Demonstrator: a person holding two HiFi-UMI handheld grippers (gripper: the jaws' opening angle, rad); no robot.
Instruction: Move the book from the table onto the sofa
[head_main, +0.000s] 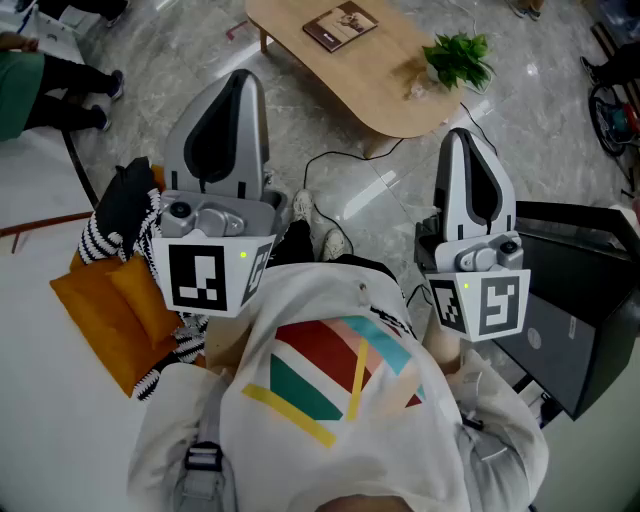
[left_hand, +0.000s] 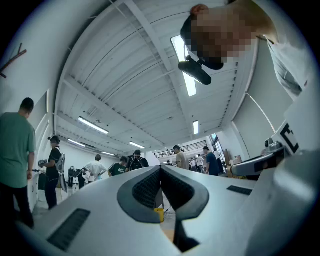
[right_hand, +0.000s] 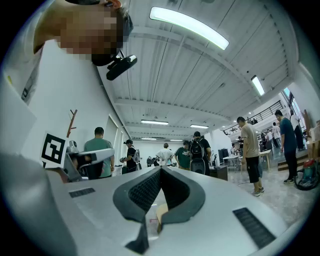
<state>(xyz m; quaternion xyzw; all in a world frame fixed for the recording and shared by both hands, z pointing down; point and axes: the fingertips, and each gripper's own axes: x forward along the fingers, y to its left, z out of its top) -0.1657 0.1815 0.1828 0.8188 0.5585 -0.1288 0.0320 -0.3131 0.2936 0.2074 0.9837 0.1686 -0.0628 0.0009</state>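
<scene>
The book (head_main: 340, 25), dark brown with a picture on its cover, lies flat on the light wooden table (head_main: 400, 95) at the top of the head view. Both grippers are held up close to my chest, well short of the table. My left gripper (head_main: 238, 82) points towards the table's near edge; its jaws meet at the tip with nothing between them (left_hand: 160, 167). My right gripper (head_main: 463, 138) is likewise shut and empty (right_hand: 160, 168). The book shows in neither gripper view; both look out over the room.
A small green plant (head_main: 458, 58) stands on the table's right end. An orange cushion (head_main: 105, 300) and a black-and-white striped cloth (head_main: 120, 225) lie at my left. A black case (head_main: 575, 320) sits at my right. A cable (head_main: 340, 160) runs over the floor. Several people (right_hand: 249, 145) stand farther off.
</scene>
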